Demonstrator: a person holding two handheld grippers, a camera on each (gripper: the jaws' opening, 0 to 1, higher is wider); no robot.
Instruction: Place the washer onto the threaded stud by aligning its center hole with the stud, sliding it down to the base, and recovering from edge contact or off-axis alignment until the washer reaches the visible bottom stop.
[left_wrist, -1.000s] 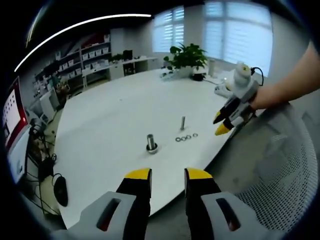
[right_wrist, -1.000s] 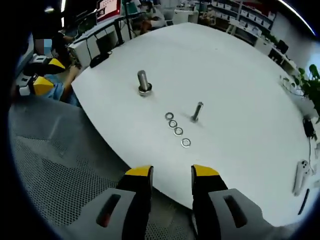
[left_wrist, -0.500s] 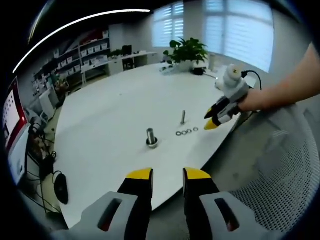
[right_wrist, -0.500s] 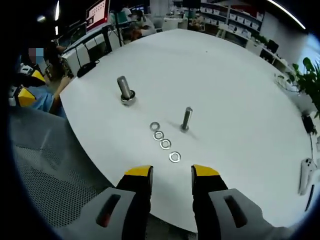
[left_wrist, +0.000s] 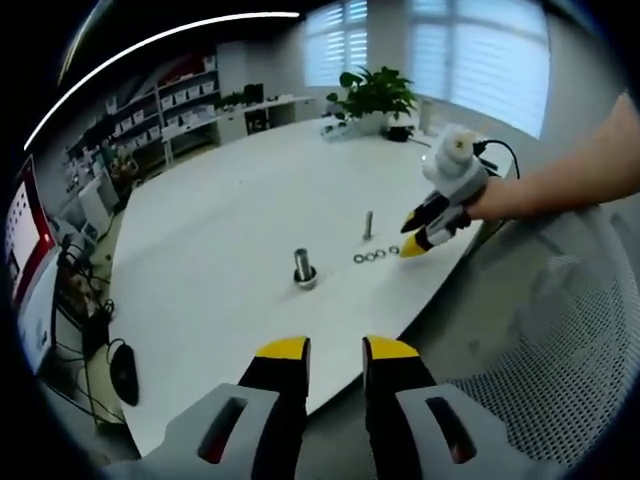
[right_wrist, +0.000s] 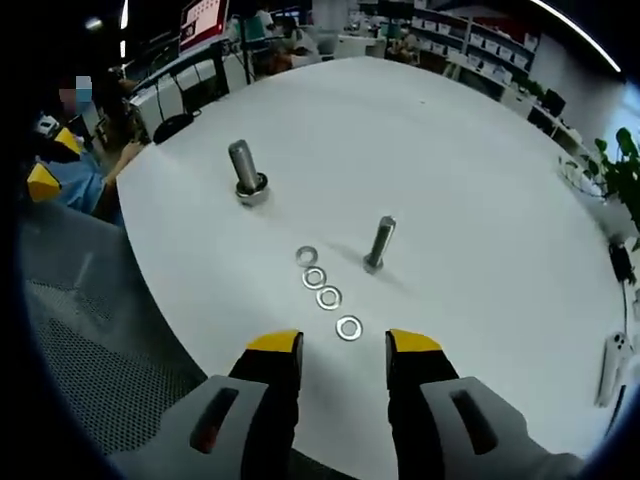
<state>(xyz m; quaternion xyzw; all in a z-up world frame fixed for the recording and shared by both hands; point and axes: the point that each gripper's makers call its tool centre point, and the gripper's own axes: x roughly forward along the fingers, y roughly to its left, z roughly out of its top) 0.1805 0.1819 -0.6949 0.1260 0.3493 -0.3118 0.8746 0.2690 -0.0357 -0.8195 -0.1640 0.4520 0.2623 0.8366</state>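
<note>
Where things lie: on a large white round surface (right_wrist: 480, 150), seen from two gripper cameras.
Washers: four small metal rings lie flat in a short row near the surface's edge; from the right gripper view they run from the nearest washer (right_wrist: 349, 327) through two middle ones (right_wrist: 328, 297) (right_wrist: 314, 277) to the farthest washer (right_wrist: 307, 256). None is on a stud.
Washer row, left gripper view: the same row (left_wrist: 375, 254) shows as tiny rings, too small to count surely.
Studs: two stand upright, long axes vertical. A slim threaded stud (right_wrist: 379, 243) stands just beside the row; a thicker stud with a collar at its base (right_wrist: 245, 171) stands farther off.
Studs, left gripper view: slim stud (left_wrist: 368, 224) beyond the row, thick stud (left_wrist: 304, 268) nearer.
Right gripper: its yellow-tipped jaws (right_wrist: 340, 345) are parted and hold nothing, hovering just short of the nearest washer. In the left gripper view, this gripper (left_wrist: 420, 232) is carried by a person's hand (left_wrist: 495, 198), tips pointing down close to the row's end.
Left gripper: jaws (left_wrist: 335, 350) parted, released, held off the surface's edge, well apart from the washers.
Shown by the left gripper view alone: a potted plant (left_wrist: 375, 97), windows with blinds (left_wrist: 495, 60), a mesh chair back (left_wrist: 560, 330).
Shown by the right gripper view alone: each washer's centre hole, and the slim stud's thread.
</note>
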